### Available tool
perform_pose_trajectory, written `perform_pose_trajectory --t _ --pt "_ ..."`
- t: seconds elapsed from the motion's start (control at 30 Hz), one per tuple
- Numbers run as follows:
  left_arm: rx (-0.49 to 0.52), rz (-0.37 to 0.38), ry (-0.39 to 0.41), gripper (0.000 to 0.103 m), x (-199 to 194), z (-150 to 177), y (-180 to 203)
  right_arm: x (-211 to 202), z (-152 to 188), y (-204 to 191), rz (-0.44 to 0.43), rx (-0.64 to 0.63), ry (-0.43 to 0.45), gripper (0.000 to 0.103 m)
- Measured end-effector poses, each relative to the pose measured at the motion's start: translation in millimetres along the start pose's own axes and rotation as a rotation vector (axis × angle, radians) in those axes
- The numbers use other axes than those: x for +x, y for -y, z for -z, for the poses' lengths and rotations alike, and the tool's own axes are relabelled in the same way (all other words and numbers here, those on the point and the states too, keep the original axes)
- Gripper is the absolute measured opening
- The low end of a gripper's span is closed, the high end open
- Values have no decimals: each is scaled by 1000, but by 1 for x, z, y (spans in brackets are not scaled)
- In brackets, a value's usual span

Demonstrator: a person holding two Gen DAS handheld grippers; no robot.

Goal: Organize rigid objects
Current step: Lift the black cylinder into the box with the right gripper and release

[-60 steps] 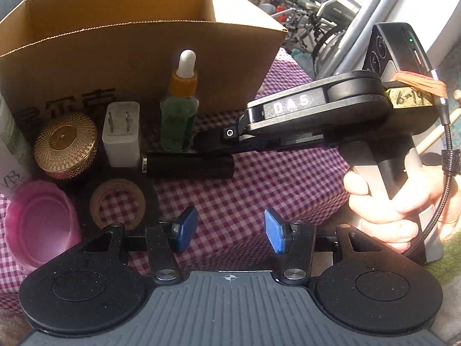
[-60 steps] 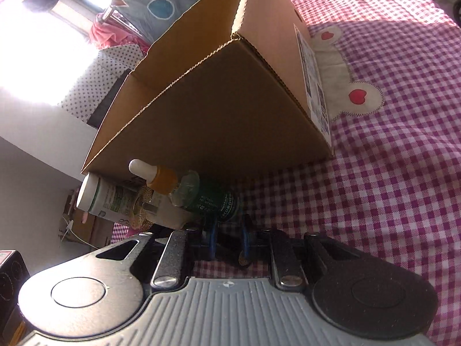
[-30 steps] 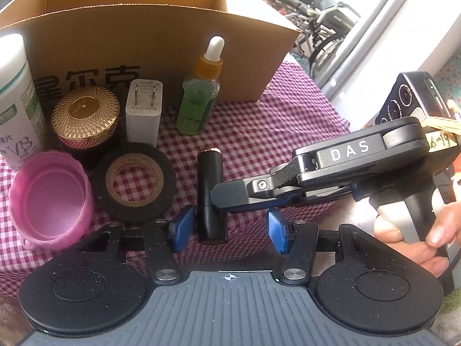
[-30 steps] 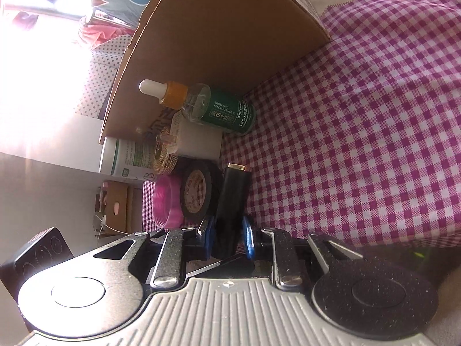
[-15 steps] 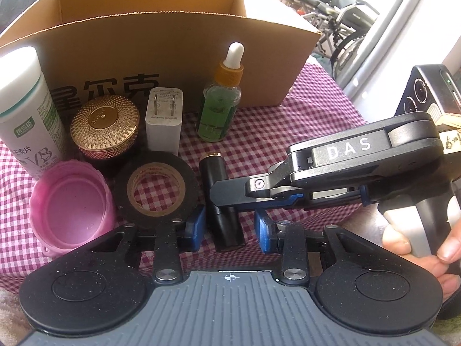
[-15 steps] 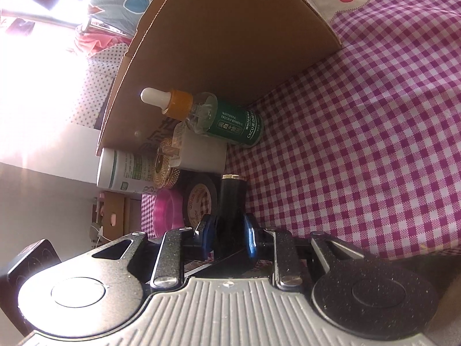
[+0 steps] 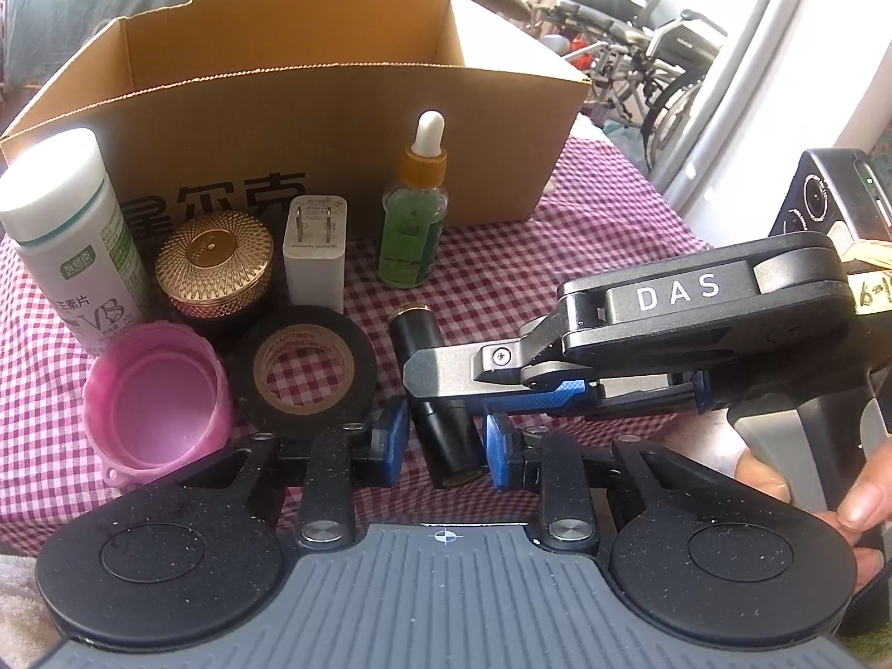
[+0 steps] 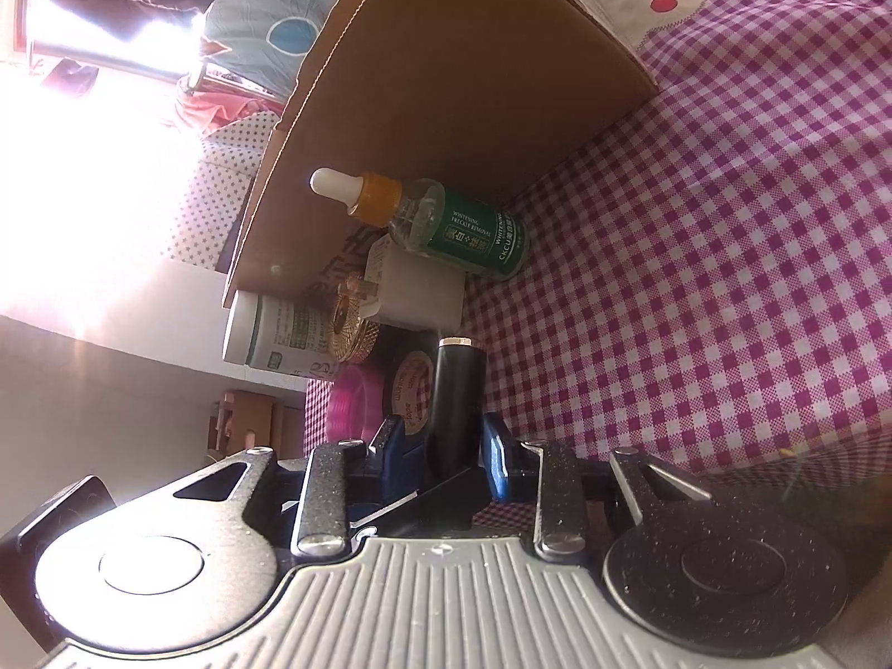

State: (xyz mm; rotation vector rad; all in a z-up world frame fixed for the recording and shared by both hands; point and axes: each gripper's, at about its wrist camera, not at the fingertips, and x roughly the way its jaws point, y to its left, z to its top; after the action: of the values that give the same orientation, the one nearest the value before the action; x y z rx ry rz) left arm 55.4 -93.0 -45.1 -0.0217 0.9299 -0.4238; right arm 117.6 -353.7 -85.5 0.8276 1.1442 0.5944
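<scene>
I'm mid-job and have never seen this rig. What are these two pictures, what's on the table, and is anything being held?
No robot: a person holds a hand-held gripper in each hand, each with a camera looking along its fingers. One picture is from the left hand-held gripper, the other, tipped sideways, from the right hand-held gripper. On the checked cloth, before an open box, stand a white bottle, gold jar, charger and dropper bottle; a tape roll and pink lid lie nearer. Both straddle the black tube: the left's jaws have just been closing and its pads press it; the right's have just been opening, gaps showing. Likely a handover.
</scene>
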Motion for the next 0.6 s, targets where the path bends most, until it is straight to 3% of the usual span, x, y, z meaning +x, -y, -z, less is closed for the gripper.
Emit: perform_pose_trajectory --t 0.17,0.3,0.47,0.6 --pt "36 -11 82 28 -32 -3 6 -21 8 -27 -16 -58 54 30" --pt "37 -20 156 28 -64 -21 -3 -31 3 -72 -27 -148 104 30" --pt "51 -63 223 28 -96 -61 -28 -22 -28 -137 -54 -260 132 30" --pt "59 -123 238 28 -98 -99 -49 1 -64 -176 -58 -318 120 30"
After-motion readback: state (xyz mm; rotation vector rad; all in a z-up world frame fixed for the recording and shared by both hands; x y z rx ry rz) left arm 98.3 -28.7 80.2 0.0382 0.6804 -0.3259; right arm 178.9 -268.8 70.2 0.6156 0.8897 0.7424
